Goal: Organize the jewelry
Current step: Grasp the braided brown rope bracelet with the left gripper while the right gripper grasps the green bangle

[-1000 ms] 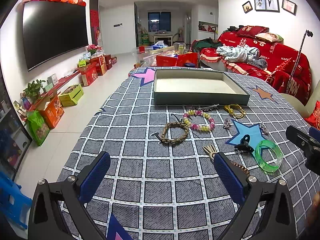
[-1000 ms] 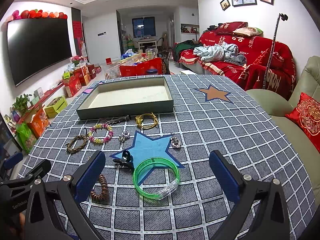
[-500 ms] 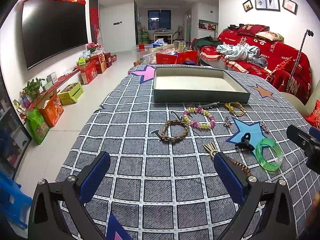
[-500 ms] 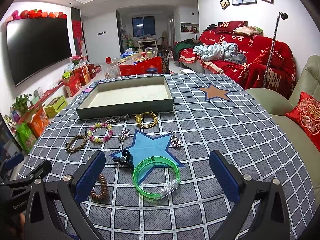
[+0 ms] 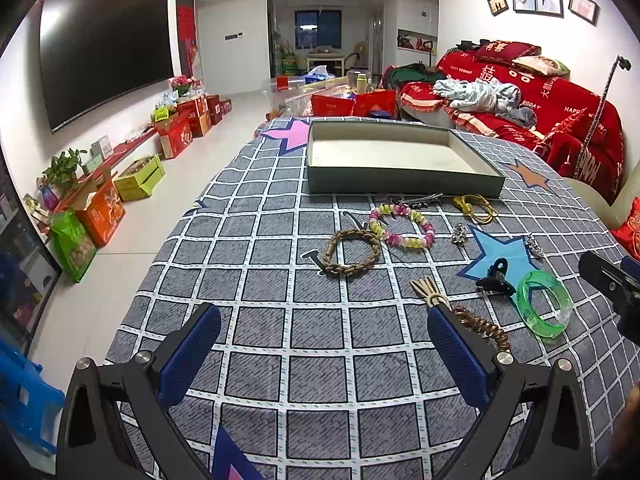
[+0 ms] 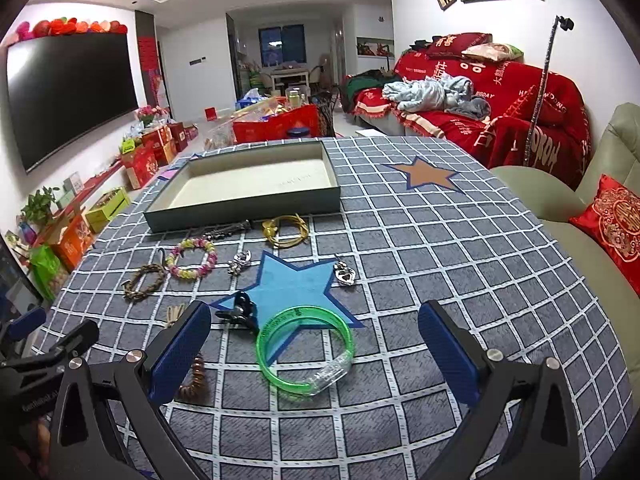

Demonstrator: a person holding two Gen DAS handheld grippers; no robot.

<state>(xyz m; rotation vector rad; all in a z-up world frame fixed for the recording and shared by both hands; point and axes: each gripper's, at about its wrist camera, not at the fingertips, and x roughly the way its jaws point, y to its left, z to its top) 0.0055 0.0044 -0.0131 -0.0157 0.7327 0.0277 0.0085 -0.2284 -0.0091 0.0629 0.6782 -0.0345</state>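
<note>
Left hand-held gripper (image 5: 324, 332): jaws wide apart, holding nothing, poised low over bare checked cloth on the counter (image 5: 280, 360).

Jewelry lies loose on the counter, none of it in the tray (image 6: 244, 200), which stands empty at the far side. Left to right:

- Braided bracelet (image 5: 352, 252), flat, touching the bead bracelet. Judged light and fairly stiff; take it across one side of the ring.
- Bead bracelet (image 5: 402, 226), pink and yellow. Judged light and floppy, apt to sag when lifted; pinch across the bead strand.
- Hair clip (image 6: 226, 231), dark, just in front of the tray wall. Thin and low-lying; grip hard to judge.
- Yellow cord loops (image 6: 286, 230), soft and limp.
- Two small silver charms (image 6: 239, 262) and (image 6: 345, 274), either side of the blue star (image 6: 292, 280). Judged small and slippery; risk of slipping out.
- Black claw clip (image 6: 240, 312), touching the green bangle.
- Green bangle (image 6: 306, 350), clear plastic, rigid and smooth. Grip across the rim.

Right hand-held gripper (image 6: 314, 344): jaws wide, empty, the green bangle lying between its fingers.
</note>
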